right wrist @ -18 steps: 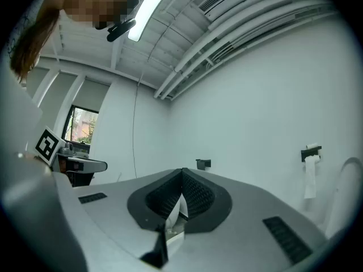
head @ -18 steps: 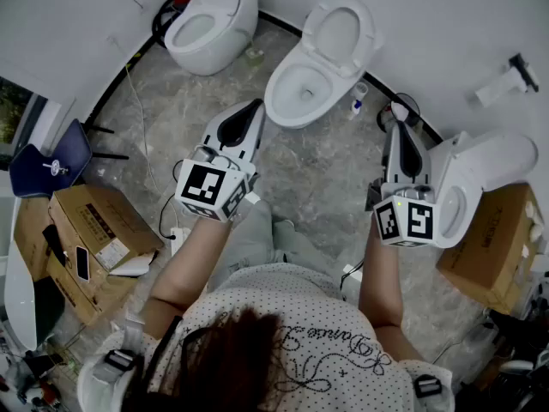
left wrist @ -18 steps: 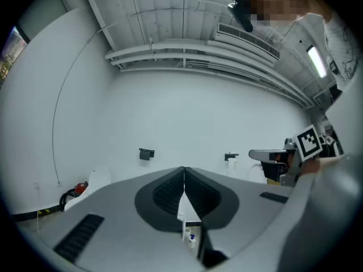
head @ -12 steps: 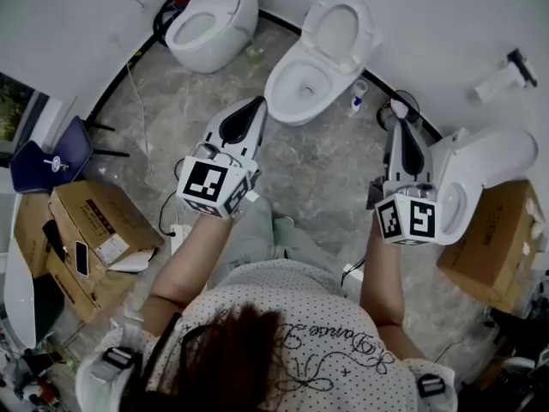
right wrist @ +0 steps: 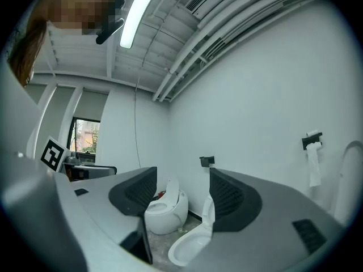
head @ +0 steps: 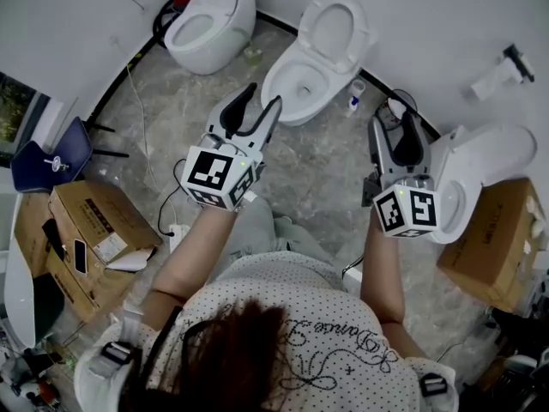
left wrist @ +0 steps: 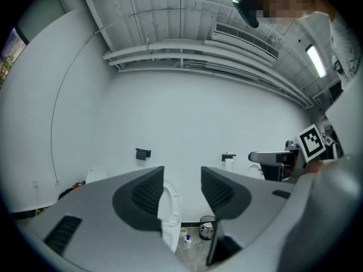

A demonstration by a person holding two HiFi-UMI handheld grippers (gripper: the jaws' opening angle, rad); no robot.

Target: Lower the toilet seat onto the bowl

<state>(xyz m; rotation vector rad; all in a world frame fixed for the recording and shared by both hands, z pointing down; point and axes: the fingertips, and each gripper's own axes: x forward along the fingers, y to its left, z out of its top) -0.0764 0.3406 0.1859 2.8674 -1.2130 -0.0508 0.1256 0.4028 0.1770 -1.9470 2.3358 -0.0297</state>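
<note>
1. Changed since the earlier frames: jaws of left claw (head: 263, 98) parted from a near-closed set; jaws of right claw (head: 395, 124) also spread wider.
2. Left claw (left wrist: 182, 189): open, nothing between the pads, held level and aimed at the middle toilet (head: 296, 88).
3. Right claw (right wrist: 182, 195): open, empty, held level just beside the right-hand toilet (head: 485, 166) (touching or not cannot be told).
4. Toilet seat (head: 333, 31): raised, leaning back toward the wall above the bowl of the middle toilet, well apart from both claws; seen upright through the gap of the left claw (left wrist: 169, 205).
5. Third toilet (head: 206, 24): far left by the curved wall, lid up.
6. Small bottle (head: 352, 103): on the floor just beside the middle toilet's base.
7. Waste bin (left wrist: 207, 226): on the floor near the wall, right of the bottle.
8. Cardboard boxes: one stack lower left (head: 94, 230), one lower right (head: 497, 247) (behind the right-hand toilet).
9. Paper holder (head: 502, 74): mounted on the wall, upper right.
</note>
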